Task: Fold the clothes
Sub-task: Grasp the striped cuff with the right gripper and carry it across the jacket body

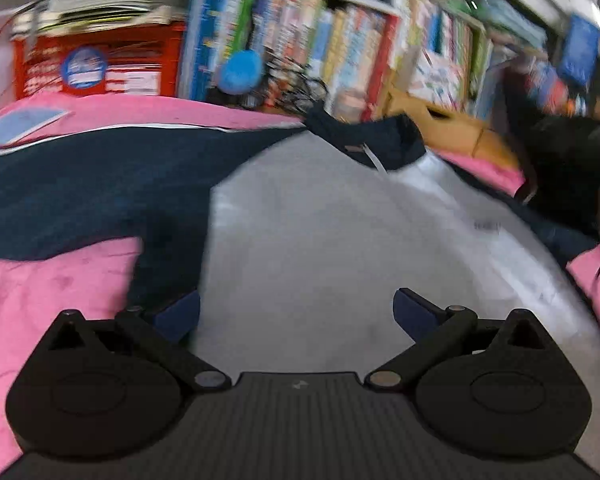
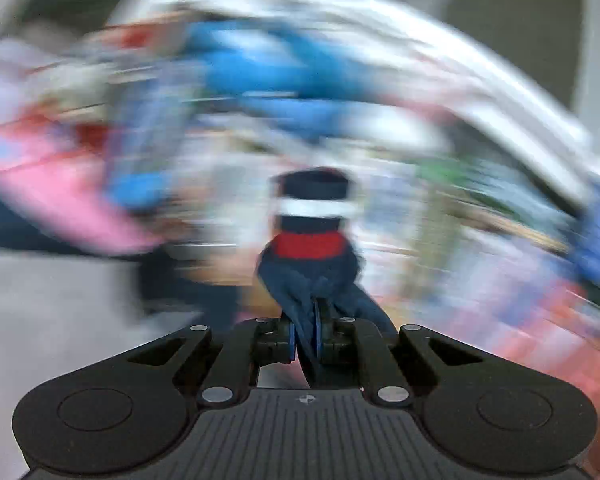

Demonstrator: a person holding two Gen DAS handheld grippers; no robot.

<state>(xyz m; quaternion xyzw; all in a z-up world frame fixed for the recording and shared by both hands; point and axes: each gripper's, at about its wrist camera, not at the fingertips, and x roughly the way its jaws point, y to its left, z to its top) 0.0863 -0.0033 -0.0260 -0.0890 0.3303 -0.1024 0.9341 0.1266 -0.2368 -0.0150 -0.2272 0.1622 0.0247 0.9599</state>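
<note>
A jacket with a grey body [image 1: 320,240] and navy sleeves [image 1: 80,184] lies spread on a pink bed cover [image 1: 40,300]; its navy collar [image 1: 372,140] points toward the bookshelf. My left gripper [image 1: 296,314] hovers open over the lower grey part, nothing between its blue pads. In the right wrist view my right gripper [image 2: 305,336] is shut on a navy sleeve [image 2: 308,280] whose cuff [image 2: 312,220] has red and white stripes and sticks up past the fingers. That view is heavily blurred by motion.
A shelf packed with colourful books [image 1: 340,40] runs behind the bed. A red box [image 1: 100,64] under a stack of papers stands at the left. A cardboard box [image 1: 452,128] and a dark shape [image 1: 572,160] lie at the right.
</note>
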